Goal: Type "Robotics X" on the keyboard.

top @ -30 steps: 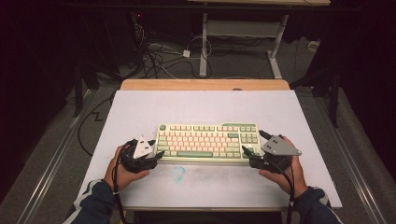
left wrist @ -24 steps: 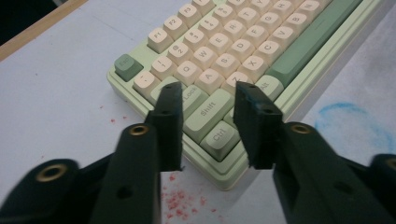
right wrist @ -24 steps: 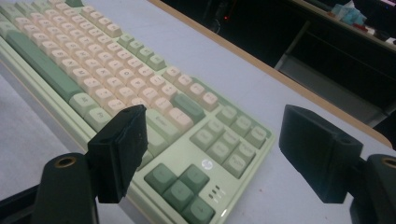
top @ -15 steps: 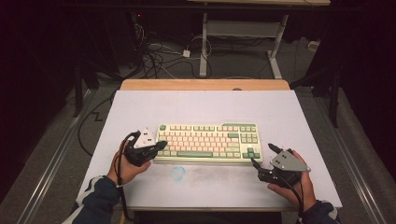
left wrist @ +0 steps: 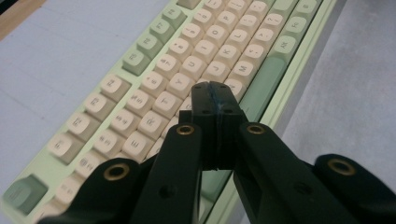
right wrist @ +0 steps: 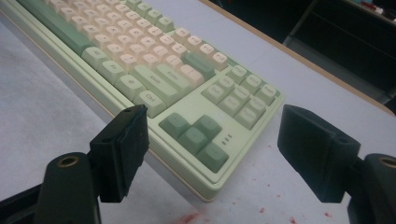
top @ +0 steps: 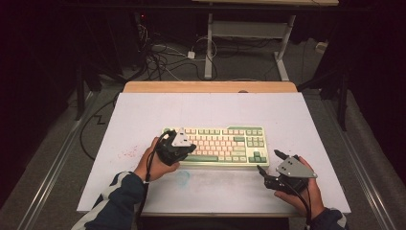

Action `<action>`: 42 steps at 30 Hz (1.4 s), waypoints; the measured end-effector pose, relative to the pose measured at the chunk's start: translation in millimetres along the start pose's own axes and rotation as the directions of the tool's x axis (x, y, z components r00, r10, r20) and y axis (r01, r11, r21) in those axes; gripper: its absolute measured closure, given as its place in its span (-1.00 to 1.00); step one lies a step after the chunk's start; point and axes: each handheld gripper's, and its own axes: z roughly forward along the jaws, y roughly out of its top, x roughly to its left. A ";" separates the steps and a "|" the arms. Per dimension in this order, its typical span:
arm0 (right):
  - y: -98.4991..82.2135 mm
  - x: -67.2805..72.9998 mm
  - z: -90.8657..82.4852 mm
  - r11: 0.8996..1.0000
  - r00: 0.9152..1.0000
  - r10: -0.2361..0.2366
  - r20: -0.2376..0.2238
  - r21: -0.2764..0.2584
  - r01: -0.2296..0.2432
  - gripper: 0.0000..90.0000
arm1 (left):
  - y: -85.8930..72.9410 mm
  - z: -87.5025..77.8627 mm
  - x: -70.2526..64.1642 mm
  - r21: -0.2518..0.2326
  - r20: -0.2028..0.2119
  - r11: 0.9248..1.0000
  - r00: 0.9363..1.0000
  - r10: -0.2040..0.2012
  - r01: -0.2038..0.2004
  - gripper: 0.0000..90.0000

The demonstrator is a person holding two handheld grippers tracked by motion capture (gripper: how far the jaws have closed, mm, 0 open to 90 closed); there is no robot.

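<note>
A dark room with cables on the floor lies behind a white table point(top: 143, 124), whose near part carries a few red specks and a faint blue smear. On it, towards the person's side, lies a green-and-cream keyboard point(top: 225, 143), flat and square to the table edge.

The left tongs point(top: 184, 154) are closed with nothing between them, tips together, poised over the letter keys at the keyboard's left half; in the left gripper view point(left wrist: 215, 100) the joined tips hang just above the lower letter rows, near the long green bar. Whether they touch a key I cannot tell. The right tongs point(top: 269, 162) stand wide open and empty, just off the keyboard's near right corner point(right wrist: 212, 154), beside the 4 arrow keys.

The keyboard looks stiff and fairly heavy for its size, with a hard, smooth case. The caps are loose-fitting and could pop off if pinched or dragged. A hold would best go on the case's short ends or rim, 1 tong at each end, never on the keys.
</note>
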 end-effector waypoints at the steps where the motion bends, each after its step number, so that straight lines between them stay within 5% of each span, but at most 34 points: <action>1: -0.4 0.0 0.7 1.000 1.000 -0.004 -0.002 0.004 0.004 -0.43 | -0.5 3.5 -1.4 0.010 0.001 1.000 1.000 0.008 -0.008 0.93; 12: -3.4 2.8 6.2 0.999 0.999 -0.019 -0.029 0.036 0.020 -0.43 | -7.8 29.5 -3.8 0.074 -0.020 0.997 0.999 0.027 -0.025 0.93; 27: -3.8 4.2 8.3 0.998 0.999 -0.033 -0.043 0.045 0.035 -0.42 | -12.5 34.0 -4.3 0.095 -0.031 0.994 0.998 0.049 -0.046 0.93; 42: -3.9 4.3 8.3 0.998 0.998 -0.039 -0.043 0.052 0.041 -0.42 | -2.0 18.3 -3.1 -0.016 -0.033 0.997 0.997 0.070 -0.071 0.74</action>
